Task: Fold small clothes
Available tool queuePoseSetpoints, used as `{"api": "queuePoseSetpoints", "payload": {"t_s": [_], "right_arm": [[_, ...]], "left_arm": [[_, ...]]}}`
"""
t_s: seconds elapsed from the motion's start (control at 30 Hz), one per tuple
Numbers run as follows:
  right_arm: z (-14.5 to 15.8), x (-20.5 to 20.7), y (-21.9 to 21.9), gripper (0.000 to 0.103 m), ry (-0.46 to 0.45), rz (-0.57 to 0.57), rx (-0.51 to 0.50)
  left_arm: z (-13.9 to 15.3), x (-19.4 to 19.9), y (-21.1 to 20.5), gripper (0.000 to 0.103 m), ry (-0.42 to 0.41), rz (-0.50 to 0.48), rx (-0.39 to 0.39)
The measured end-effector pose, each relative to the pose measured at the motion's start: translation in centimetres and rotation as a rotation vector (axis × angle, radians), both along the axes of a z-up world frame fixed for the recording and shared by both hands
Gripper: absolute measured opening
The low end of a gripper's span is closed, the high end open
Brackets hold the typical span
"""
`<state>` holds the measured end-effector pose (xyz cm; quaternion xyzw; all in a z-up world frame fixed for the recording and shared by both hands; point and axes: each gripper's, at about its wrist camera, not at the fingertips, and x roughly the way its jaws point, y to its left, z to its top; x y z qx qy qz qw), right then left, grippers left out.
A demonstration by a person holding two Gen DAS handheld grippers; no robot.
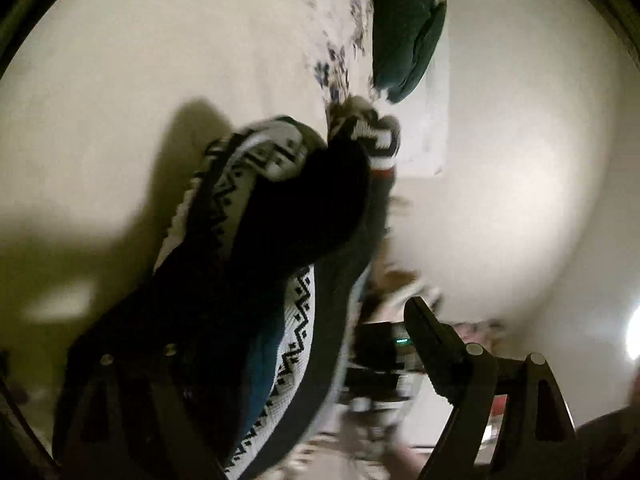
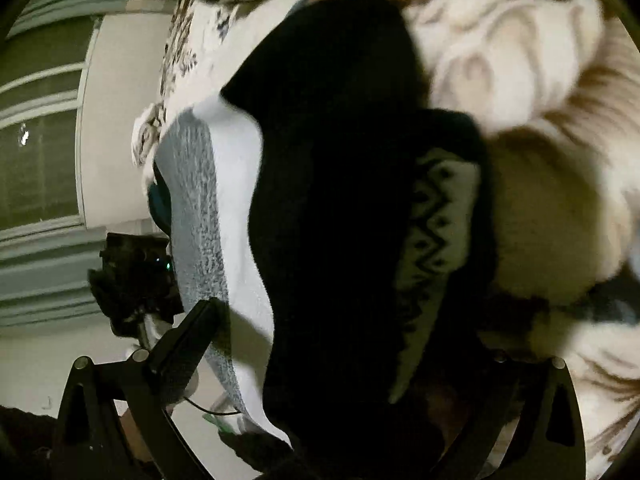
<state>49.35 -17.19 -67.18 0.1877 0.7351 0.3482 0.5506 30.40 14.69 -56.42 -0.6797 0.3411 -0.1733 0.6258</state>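
Note:
A knitted piece in black and white with a zigzag pattern [image 1: 296, 320] hangs close to the lens in the left wrist view. It drapes over and hides one finger of my left gripper [image 1: 288, 320]; the other finger [image 1: 428, 336] stands clear of it, jaws wide. In the right wrist view the same dark patterned cloth [image 2: 432, 216] and a white piece with grey speckle [image 2: 200, 216] hang between the wide jaws of my right gripper [image 2: 348, 312]. Its left finger [image 2: 188, 344] shows beside the speckled cloth; the other is hidden. Each view shows the opposite gripper [image 2: 136, 276] just behind the cloth.
A dark green cushion or cloth [image 1: 404, 28] lies by a flower-printed bedcover [image 1: 332, 60]. A brown and cream patterned blanket [image 2: 520, 48] fills the right wrist view's upper right. Window blinds [image 2: 40, 160] stand at its left. A bright lamp [image 1: 634, 336] glares at the edge.

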Motion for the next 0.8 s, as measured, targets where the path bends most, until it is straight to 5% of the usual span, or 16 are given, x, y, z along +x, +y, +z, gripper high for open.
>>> {"api": "queuePoseSetpoints", "payload": {"t_s": [0.03,0.1,0.23,0.27,0.33,0.4,0.5,0.6,0.67,0.7,0.77,0.8], "right_arm": [[-0.1,0.0,0.3,0.103,0.004,0.005,0.001],[-0.3,0.0,0.5,0.103,0.012,0.006,-0.001],[-0.3,0.1,1.0,0.103,0.016,0.012,-0.012],[-0.2,0.0,1.1,0.103,0.016,0.015,-0.016],[-0.2,0.0,1.7,0.103,0.014,0.022,-0.026],[-0.3,0.1,1.9,0.103,0.015,0.022,-0.033],[-0.5,0.1,2.6,0.103,0.016,0.019,-0.038],[-0.6,0.0,3.4,0.103,0.015,0.006,-0.023],[-0.6,-0.1,4.0,0.101,0.015,-0.003,0.001],[-0.7,-0.3,4.3,0.097,0.012,-0.012,0.01],[-0.6,-0.4,4.8,0.063,-0.006,-0.019,0.025],[-0.5,-0.4,4.9,0.057,-0.008,-0.028,0.036]], "left_arm": [[-1.2,-0.7,0.7,0.082,0.023,0.026,-0.036],[-1.7,-1.1,1.5,0.081,0.089,0.01,0.034],[2.7,0.0,0.7,0.082,0.142,-0.145,0.384],[4.1,0.6,-0.3,0.082,0.182,-0.213,0.541],[4.5,1.5,-2.1,0.082,0.181,-0.303,0.657],[3.6,2.1,-3.3,0.082,0.182,-0.322,0.644],[3.0,2.7,-3.9,0.083,0.132,-0.279,0.524],[3.3,3.0,-4.8,0.083,0.097,-0.27,0.541],[3.1,2.6,-4.2,0.083,0.076,-0.222,0.482],[2.9,2.2,-4.0,0.082,0.07,-0.208,0.461],[2.9,1.6,-3.3,0.071,0.059,-0.162,0.427],[2.9,1.4,-3.0,0.058,0.063,-0.15,0.416]]}}
